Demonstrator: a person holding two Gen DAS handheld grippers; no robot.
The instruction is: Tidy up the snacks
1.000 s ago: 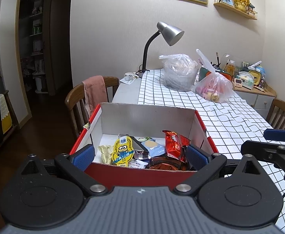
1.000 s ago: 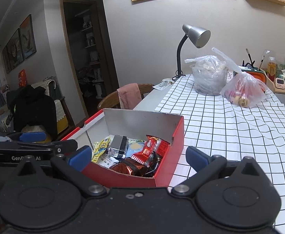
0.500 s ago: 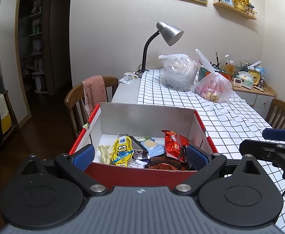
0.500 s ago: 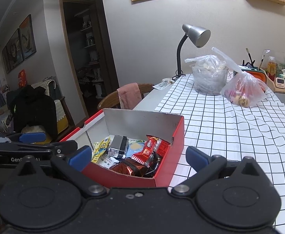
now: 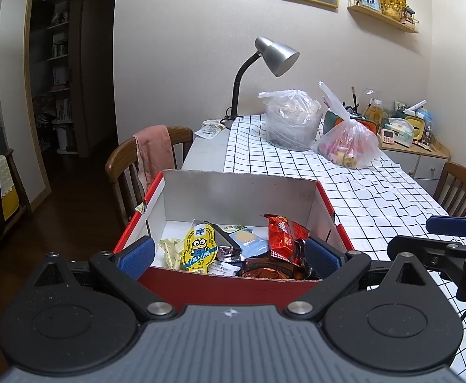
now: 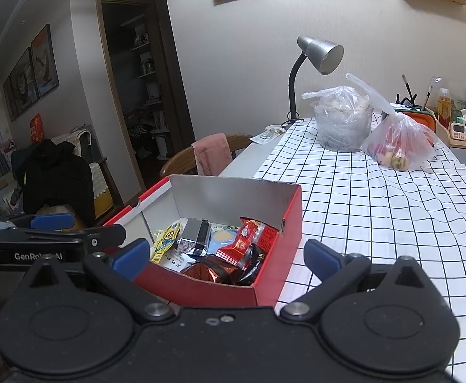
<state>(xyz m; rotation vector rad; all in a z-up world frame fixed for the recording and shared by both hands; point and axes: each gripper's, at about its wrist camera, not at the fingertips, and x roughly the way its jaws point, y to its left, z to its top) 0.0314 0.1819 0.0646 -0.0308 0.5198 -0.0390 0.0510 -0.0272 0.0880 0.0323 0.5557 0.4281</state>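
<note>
The red cardboard box [image 5: 233, 282] sits at the near corner of the table, on the checked tablecloth [image 5: 376, 191], and every snack lies inside it. The left gripper [image 5: 229, 253] hovers straight before the box's near wall, fingers spread wide with nothing between them; its blue pads frame the box's full width. The right gripper [image 6: 226, 260] hangs off the box's right near corner, likewise spread and empty, its right finger over bare cloth.

Taking the box as landmark: the yellow cartoon-figure packet [image 5: 199, 252] leans against the near wall toward the left, its long axis running up and away from the left gripper. The red foil packet [image 5: 285, 237] stands tilted at the right side, above a dark brown foil packet [image 5: 266, 269] lying flat against the near wall. A pale blue packet [image 5: 248, 245] sits mid-box.

The left gripper appears nearer and squarer to the contents; it would likely reach forward and down over the near wall. The right must approach diagonally from the corner.
</note>
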